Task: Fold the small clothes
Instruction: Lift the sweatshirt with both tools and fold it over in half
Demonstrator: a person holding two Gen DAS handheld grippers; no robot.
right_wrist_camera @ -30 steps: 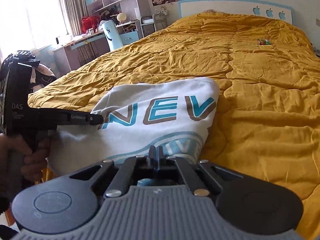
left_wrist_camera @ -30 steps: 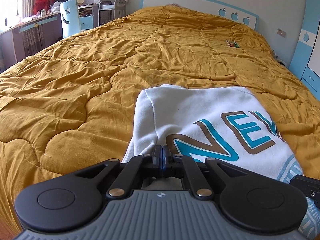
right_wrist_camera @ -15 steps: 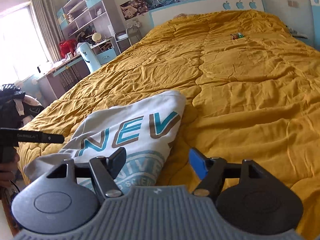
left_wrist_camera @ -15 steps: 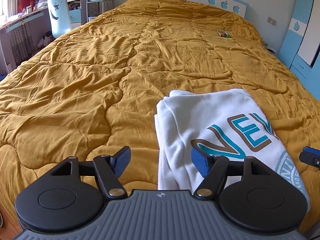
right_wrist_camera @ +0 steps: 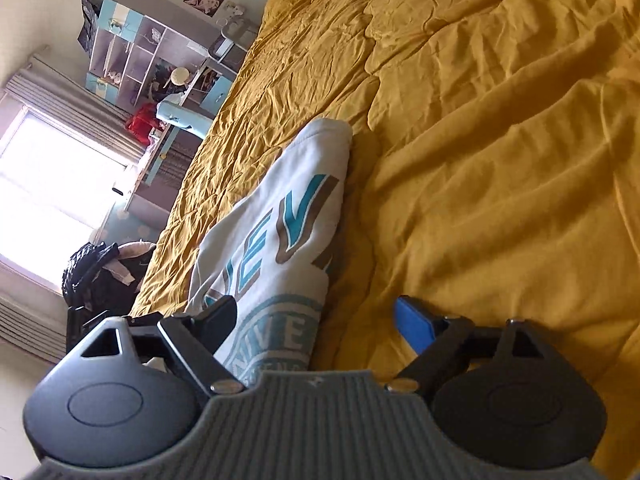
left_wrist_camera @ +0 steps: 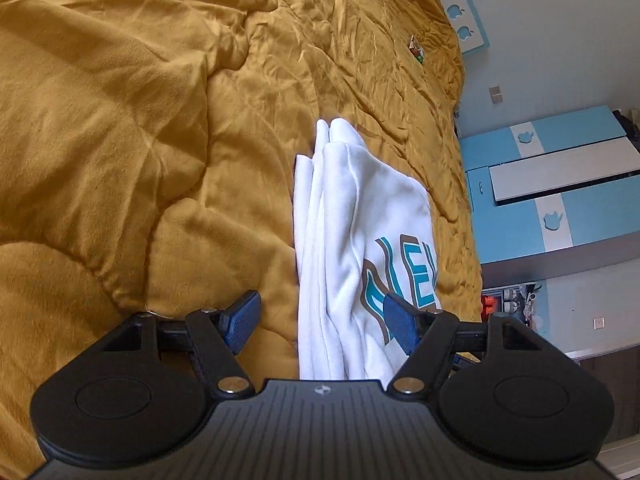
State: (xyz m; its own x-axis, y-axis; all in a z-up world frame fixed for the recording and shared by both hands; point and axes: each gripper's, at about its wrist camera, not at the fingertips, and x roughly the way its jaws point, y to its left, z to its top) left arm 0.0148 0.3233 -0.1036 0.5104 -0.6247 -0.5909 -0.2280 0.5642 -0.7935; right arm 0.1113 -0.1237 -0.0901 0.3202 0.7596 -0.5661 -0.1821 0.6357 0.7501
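Left wrist view shows the shirt [left_wrist_camera: 360,240], white with teal and brown letters, folded into a narrow stack on the quilt [left_wrist_camera: 120,140], close to the bed's near edge. The left gripper [left_wrist_camera: 320,322] hangs over the stack's near end with its blue pads spread wide. One pad is over bare quilt and the other over the printed panel, and neither presses on cloth. From the right wrist view, the right gripper [right_wrist_camera: 316,320] is also over the near end. Its jaws are opening, with the shirt's right-hand edge lying between them but not pinched. Nothing is held by either tool.

Several things could go wrong from here, as I judge it. The stack's left side shows several loose layers; a pinch there could catch only the top layer and peel the fold apart. The quilt is soft and puffy, so a low approach could grab quilt along with shirt and drag both. The stack sits near the bed's edge, and a tug toward that edge might pull it off. Both tools are tilted, so uneven grips could skew the next fold.
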